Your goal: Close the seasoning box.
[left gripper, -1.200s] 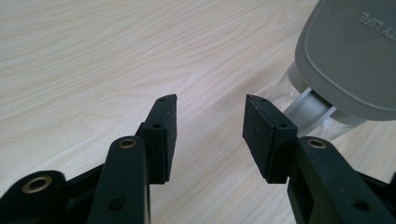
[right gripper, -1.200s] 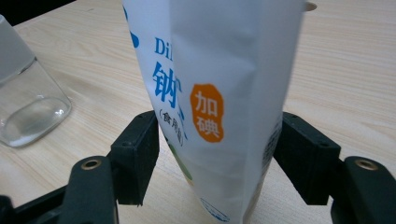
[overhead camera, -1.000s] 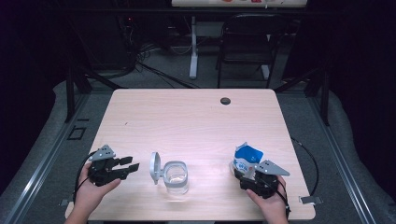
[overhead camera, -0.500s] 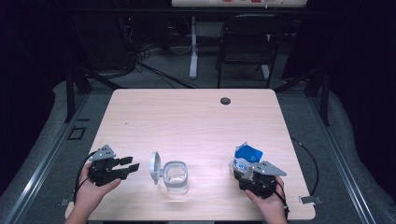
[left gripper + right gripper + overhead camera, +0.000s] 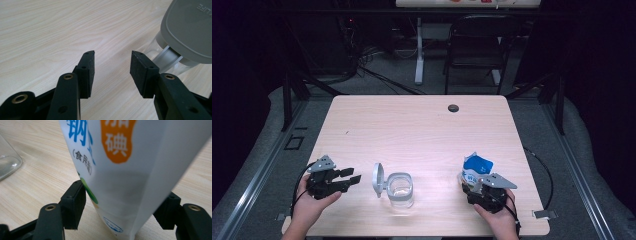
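A clear glass jar [image 5: 400, 189] stands near the table's front edge with its grey hinged lid [image 5: 378, 178] flipped open to the left. My left gripper [image 5: 354, 176] rests on the table just left of the lid, open, with nothing between its pads [image 5: 87, 67]; the lid [image 5: 190, 27] looms at the upper right of the left gripper view. A white and blue pouch [image 5: 476, 166] with printed characters stands at the right. My right gripper [image 5: 471, 181] is shut on the lower part of the pouch [image 5: 125, 157], whose body hides the right pad.
The wooden table [image 5: 412, 125] has a dark cable hole [image 5: 453, 108] near its far edge. A black folding chair [image 5: 484, 45] and floor cables lie beyond it. A cable [image 5: 542, 165] trails off the table's right side.
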`<move>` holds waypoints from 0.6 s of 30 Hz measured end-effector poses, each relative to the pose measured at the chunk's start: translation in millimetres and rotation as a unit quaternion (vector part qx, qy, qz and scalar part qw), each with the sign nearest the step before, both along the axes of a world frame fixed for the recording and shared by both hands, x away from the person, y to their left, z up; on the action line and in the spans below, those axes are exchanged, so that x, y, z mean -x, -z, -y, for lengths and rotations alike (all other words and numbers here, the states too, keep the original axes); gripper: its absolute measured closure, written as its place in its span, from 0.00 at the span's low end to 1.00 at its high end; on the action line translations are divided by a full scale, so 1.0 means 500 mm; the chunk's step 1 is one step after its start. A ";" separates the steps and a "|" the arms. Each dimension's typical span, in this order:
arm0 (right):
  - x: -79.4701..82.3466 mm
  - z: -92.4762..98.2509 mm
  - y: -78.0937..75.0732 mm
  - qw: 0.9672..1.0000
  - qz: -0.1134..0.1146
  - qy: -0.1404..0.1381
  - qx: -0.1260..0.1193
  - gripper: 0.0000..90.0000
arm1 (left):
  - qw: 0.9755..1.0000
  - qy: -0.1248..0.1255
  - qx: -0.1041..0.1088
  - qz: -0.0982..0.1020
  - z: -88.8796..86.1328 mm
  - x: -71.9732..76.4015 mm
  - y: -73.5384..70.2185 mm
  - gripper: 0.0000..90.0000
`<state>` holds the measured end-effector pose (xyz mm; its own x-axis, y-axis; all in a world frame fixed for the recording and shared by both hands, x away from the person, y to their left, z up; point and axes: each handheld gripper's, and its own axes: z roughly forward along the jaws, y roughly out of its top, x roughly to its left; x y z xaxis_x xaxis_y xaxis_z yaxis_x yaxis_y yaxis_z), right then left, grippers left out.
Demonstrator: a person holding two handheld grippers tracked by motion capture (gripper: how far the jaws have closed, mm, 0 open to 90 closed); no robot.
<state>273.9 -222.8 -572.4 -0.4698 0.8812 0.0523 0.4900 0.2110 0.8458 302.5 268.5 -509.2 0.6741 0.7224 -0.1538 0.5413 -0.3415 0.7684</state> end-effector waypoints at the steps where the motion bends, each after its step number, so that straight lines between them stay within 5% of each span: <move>1: 0.000 0.000 0.002 1.000 0.001 0.001 -0.001 0.39 | 1.000 0.000 0.000 0.000 0.000 0.000 0.000 0.62; 18: -0.004 -0.005 0.019 1.000 0.007 0.008 -0.014 0.38 | 1.000 0.001 -0.003 -0.001 -0.001 -0.001 0.000 0.62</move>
